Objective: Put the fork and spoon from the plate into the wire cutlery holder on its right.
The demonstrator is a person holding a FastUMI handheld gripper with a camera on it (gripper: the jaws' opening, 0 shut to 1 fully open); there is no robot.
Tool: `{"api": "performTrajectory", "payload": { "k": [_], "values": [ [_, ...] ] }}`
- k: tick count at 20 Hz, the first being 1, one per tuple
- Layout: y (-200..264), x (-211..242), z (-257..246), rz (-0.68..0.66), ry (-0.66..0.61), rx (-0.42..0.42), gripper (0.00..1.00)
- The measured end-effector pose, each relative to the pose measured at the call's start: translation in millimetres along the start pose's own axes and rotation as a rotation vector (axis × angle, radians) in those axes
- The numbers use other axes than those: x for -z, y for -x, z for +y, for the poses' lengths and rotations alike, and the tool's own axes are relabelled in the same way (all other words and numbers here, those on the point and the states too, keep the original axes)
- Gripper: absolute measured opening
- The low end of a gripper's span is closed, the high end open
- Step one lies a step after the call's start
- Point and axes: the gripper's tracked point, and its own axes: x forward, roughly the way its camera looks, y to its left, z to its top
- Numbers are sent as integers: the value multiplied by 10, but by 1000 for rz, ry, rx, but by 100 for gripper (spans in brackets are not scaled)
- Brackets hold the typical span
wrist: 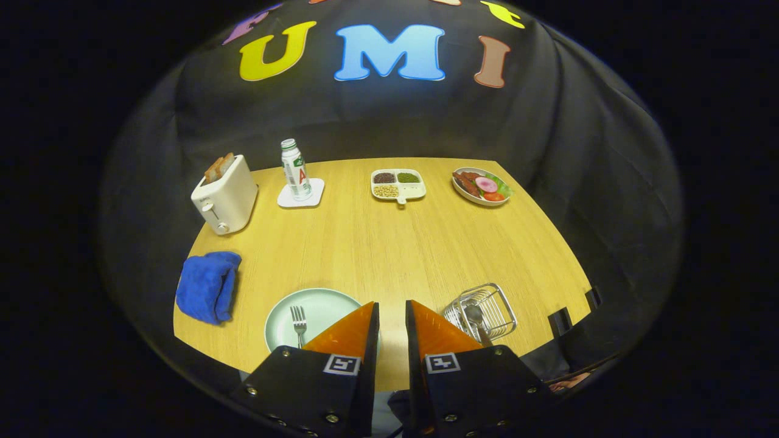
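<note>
A pale green plate (322, 307) lies on the wooden table just ahead of my left finger. A metal fork (299, 323) rests on it, tines pointing away. To the plate's right stands the wire cutlery holder (487, 304), just past my right finger. A spoon (476, 319) lies inside the holder, its bowl toward the far side. My gripper (392, 304) hovers above the table's near edge between plate and holder. A narrow gap separates the fingers and nothing is in it.
A folded blue cloth (207, 286) lies left of the plate. At the far side stand a white toaster (225, 194) with bread, a bottle (295, 170) on a coaster, a divided dish (398, 184) of beans and a plate of food (482, 186).
</note>
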Motion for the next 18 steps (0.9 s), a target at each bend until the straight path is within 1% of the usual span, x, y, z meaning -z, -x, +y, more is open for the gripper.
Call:
{"api": "performTrajectory", "payload": {
  "k": [5, 11, 18],
  "values": [
    [-64, 88, 431, 10, 54, -78, 25],
    [-164, 265, 795, 37, 159, -130, 25],
    [-231, 456, 1171, 69, 235, -197, 24]
  ]
}}
